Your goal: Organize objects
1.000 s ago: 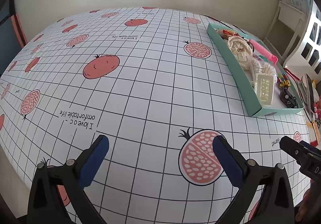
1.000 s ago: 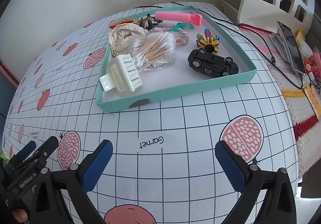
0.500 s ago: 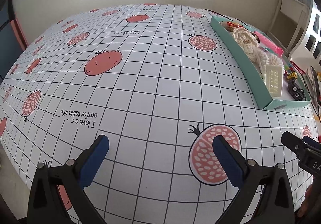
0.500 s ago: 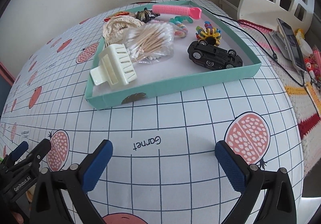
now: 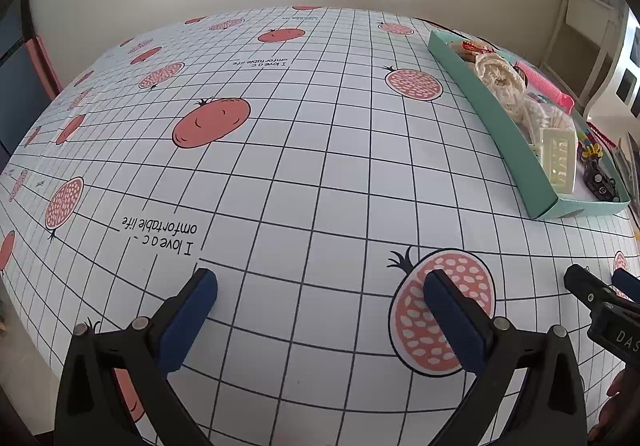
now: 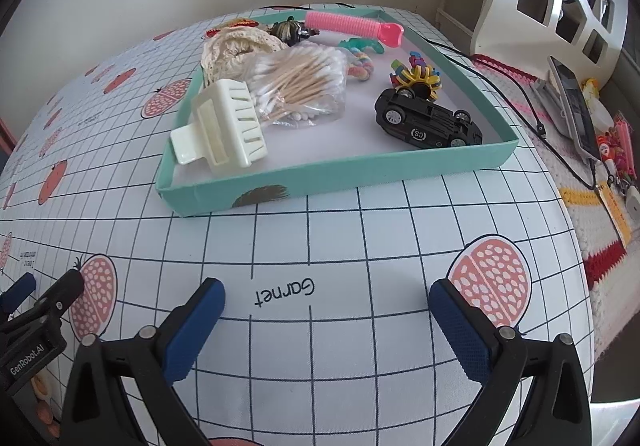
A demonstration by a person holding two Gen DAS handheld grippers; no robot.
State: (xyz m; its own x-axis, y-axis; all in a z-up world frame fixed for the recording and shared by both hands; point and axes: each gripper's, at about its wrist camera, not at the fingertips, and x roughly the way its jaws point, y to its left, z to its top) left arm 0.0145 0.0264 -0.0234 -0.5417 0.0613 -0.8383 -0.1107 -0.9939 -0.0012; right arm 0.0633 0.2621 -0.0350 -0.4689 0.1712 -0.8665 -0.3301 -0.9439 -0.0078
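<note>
**Tray of odds and ends ahead of two empty, wide-open grippers**

The teal tray (image 6: 304, 182) sits on the gridded tablecloth (image 6: 340, 246) ahead of the right gripper (image 6: 326, 304), well apart from its blue pads. Inside lie a cream hair claw (image 6: 224, 126), a bag of cotton swabs (image 6: 304, 82), a black toy car (image 6: 428, 122) on its side, a pink ribbed tube (image 6: 348, 24) and a crocheted piece (image 6: 236, 46). From the left gripper (image 5: 320, 294) the tray (image 5: 496, 126) lies far to the right; its contents there are small and partly hidden by the wall. Small colourful toys near the car are hard to identify. Both grippers stand spread wide, holding nothing, over bare cloth
</note>
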